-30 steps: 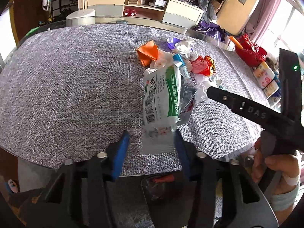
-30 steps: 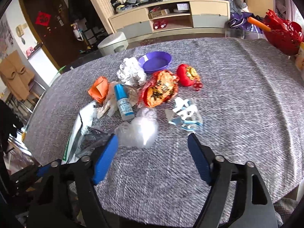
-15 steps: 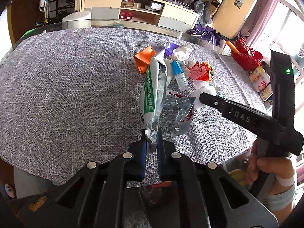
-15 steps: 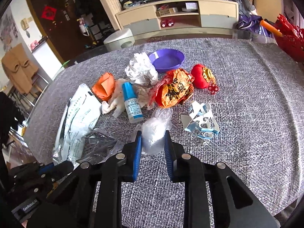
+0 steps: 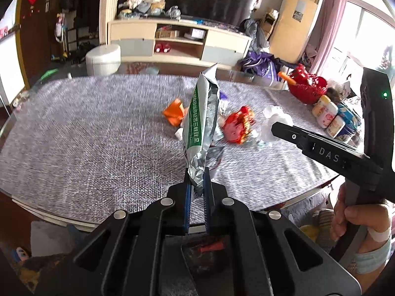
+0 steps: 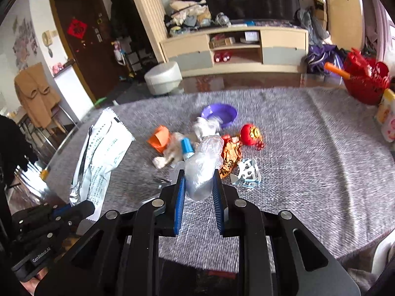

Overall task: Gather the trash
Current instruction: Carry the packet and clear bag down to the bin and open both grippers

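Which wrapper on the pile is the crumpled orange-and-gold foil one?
The foil wrapper just right of the clear plastic held in the right tongs; the folded orange paper lies left.

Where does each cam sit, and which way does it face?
Left wrist: on the left gripper, looking down its fingers across the grey woven tablecloth; shut on a silver-and-green foil pouch. A hand holds the right gripper beside it.
Right wrist: on the right gripper, facing likewise; shut on a clear crumpled plastic bag. Left gripper shows lower left.
Shared: pouch, orange paper scrap, red basket.

Silver-green pouch [image 5: 201,133], mottled grey tablecloth [image 5: 98,133]
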`<act>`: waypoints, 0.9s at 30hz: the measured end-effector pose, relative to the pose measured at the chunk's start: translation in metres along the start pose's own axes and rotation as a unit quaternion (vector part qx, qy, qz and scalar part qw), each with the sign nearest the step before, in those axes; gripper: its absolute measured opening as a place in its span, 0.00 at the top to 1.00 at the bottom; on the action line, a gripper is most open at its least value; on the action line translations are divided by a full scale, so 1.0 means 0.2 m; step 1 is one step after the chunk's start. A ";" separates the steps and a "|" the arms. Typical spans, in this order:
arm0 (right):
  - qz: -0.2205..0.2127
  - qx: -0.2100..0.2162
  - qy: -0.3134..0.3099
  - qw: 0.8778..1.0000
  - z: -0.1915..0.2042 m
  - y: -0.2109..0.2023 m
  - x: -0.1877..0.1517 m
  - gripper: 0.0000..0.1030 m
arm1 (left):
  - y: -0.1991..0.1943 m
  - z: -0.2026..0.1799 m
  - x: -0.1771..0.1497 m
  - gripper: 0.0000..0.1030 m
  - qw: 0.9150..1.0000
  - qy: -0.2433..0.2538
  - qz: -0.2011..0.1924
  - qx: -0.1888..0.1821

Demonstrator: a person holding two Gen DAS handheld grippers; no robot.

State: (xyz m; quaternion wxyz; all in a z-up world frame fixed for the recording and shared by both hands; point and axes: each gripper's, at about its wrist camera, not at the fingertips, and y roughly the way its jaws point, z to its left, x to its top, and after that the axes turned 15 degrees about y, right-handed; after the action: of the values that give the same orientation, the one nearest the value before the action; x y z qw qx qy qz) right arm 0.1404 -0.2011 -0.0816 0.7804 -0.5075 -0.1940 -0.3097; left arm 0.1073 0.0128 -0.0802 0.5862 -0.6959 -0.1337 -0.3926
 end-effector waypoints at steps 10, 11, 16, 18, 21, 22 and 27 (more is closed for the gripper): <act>-0.035 -0.010 -0.014 0.999 -0.02 -0.34 -0.14 0.78 | -0.27 -0.19 -0.06 0.93 0.999 0.021 -0.024 -0.010; -0.033 -0.011 -0.016 0.999 -0.03 -0.35 -0.16 0.78 | -0.28 -0.21 -0.07 0.93 0.999 0.023 -0.023 -0.011; -0.016 -0.019 -0.019 1.000 -0.07 -0.40 -0.28 0.78 | -0.32 -0.29 -0.16 0.93 0.999 0.032 -0.014 -0.021; -0.002 -0.024 -0.021 0.999 -0.11 -0.40 -0.35 0.78 | -0.33 -0.31 -0.21 0.93 0.999 0.029 -0.006 -0.028; 0.018 -0.028 -0.014 0.999 -0.15 -0.38 -0.43 0.78 | -0.30 -0.33 -0.30 0.93 0.999 0.028 0.012 -0.040; 0.028 -0.029 -0.011 0.999 -0.17 -0.37 -0.47 0.78 | -0.29 -0.34 -0.32 0.93 0.998 0.028 0.018 -0.044; 0.058 -0.037 -0.008 0.998 -0.21 -0.30 -0.59 0.78 | -0.21 -0.39 -0.46 0.93 0.996 0.023 0.051 -0.063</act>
State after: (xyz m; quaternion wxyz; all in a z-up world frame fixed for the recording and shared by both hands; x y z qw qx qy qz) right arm 0.0132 -0.2236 -0.1313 0.7759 -0.5489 -0.1587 -0.2674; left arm -0.0104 -0.0219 -0.1145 0.5635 -0.7281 -0.0601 -0.3855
